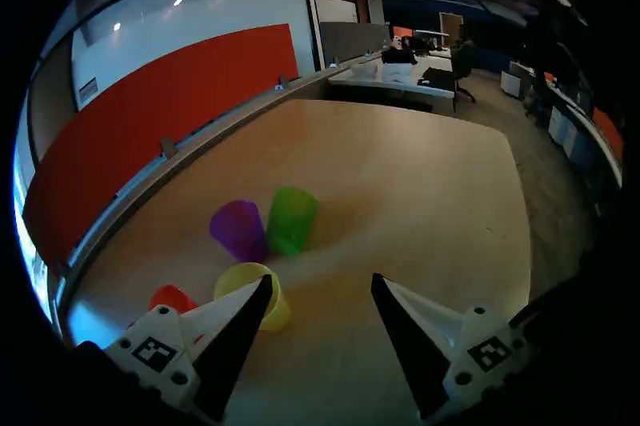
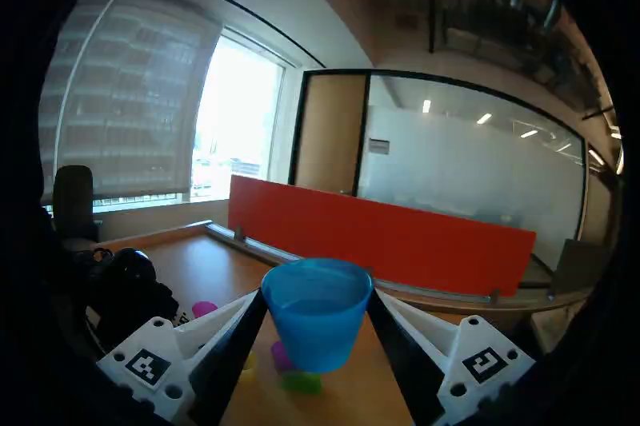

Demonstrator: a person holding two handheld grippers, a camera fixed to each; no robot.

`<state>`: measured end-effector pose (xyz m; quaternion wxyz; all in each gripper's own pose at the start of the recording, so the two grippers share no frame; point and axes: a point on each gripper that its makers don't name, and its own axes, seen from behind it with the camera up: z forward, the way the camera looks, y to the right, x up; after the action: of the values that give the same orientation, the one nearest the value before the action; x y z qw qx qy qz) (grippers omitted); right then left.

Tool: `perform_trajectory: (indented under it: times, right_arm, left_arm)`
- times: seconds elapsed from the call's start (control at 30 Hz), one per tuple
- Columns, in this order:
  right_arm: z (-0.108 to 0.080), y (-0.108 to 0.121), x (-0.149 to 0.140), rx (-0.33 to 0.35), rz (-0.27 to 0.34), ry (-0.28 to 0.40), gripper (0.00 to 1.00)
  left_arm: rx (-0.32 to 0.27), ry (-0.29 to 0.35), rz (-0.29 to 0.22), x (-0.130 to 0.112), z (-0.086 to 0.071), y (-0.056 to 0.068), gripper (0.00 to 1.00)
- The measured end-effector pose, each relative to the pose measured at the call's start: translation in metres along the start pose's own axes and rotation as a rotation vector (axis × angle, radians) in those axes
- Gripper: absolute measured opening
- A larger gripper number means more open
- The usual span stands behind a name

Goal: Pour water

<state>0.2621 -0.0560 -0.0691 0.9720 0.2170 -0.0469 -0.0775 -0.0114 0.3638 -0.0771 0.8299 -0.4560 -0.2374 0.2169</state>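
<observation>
Right gripper (image 2: pixel 316 293) clamps the upright blue cup (image 2: pixel 318 334). Left gripper (image 1: pixel 321 278) stands wide apart, empty, over the table (image 1: pixel 416 178).

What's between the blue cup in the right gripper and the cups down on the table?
Nothing visible. The blue cup is clamped in the right gripper, raised above the purple cup, green cup and yellow cup; open air lies between. The left gripper hangs open near the yellow one.
</observation>
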Motion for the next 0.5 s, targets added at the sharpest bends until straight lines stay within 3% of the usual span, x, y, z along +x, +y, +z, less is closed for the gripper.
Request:
perform_trajectory:
  times: [0.17, 0.5]
  right_arm:
    - [0.001, 0.002, -0.004, 0.0, 0.006, -0.002, 0.91]
    - [0.003, 0.014, -0.014, -0.006, 0.02, -0.007, 0.91]
  left_arm:
    - [0.003, -0.006, 0.002, 0.011, 0.006, 0.0, 0.92]
    - [0.031, -0.059, -0.007, 0.029, 0.034, -0.014, 0.92]
